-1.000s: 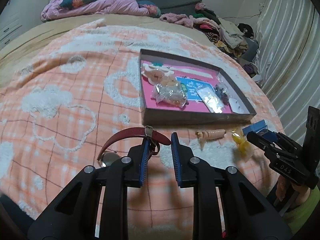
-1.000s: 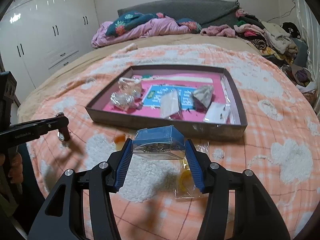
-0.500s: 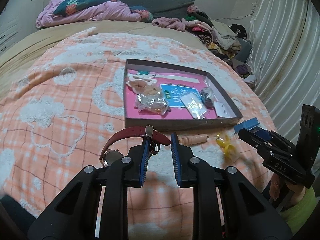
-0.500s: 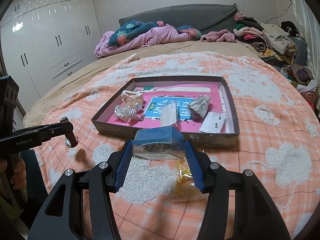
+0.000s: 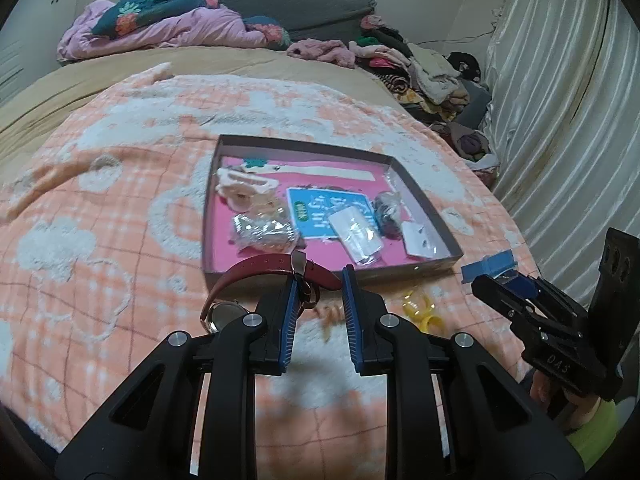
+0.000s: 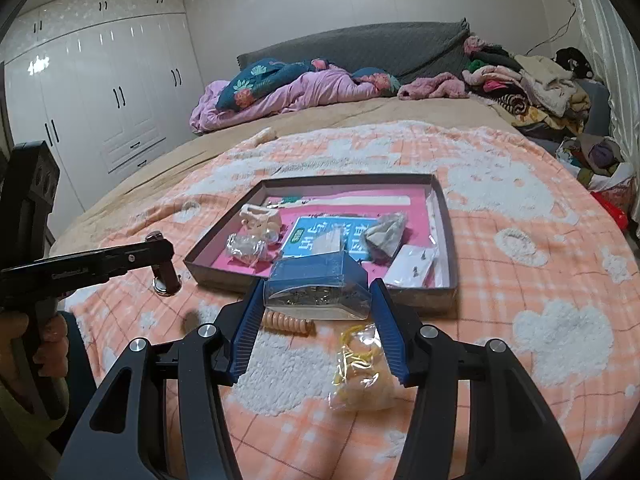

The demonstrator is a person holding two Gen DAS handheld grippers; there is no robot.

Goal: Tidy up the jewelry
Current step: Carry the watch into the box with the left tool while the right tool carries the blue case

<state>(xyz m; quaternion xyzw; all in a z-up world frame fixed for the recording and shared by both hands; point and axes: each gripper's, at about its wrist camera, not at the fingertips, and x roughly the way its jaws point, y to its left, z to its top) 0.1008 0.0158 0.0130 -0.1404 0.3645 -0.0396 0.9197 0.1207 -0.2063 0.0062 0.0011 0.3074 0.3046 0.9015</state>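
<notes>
Both loads have been lifted nearer the tray [image 5: 436, 216]: the red watch [image 5: 264, 276] is hung from the closed left claw [image 5: 319, 312], the blue box [image 6: 316, 286] clamped in the right claw [image 6: 318, 328].

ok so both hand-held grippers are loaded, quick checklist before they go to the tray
1. Left hand-held gripper has the red watch: ok, strap caught at its fingertips, the watch face hanging below.
2. Right hand-held gripper on the clear blue box: ok, pads press both ends.
3. Box lid shut: cannot tell.
4. Free room in the tray: ok, bare pink floor shows at its near edge, between the bags.
5. Path to the tray: ok, only the coil hair tie and yellow bag lie on the blanket below.
6. Grippers apart from each other: ok.
</notes>
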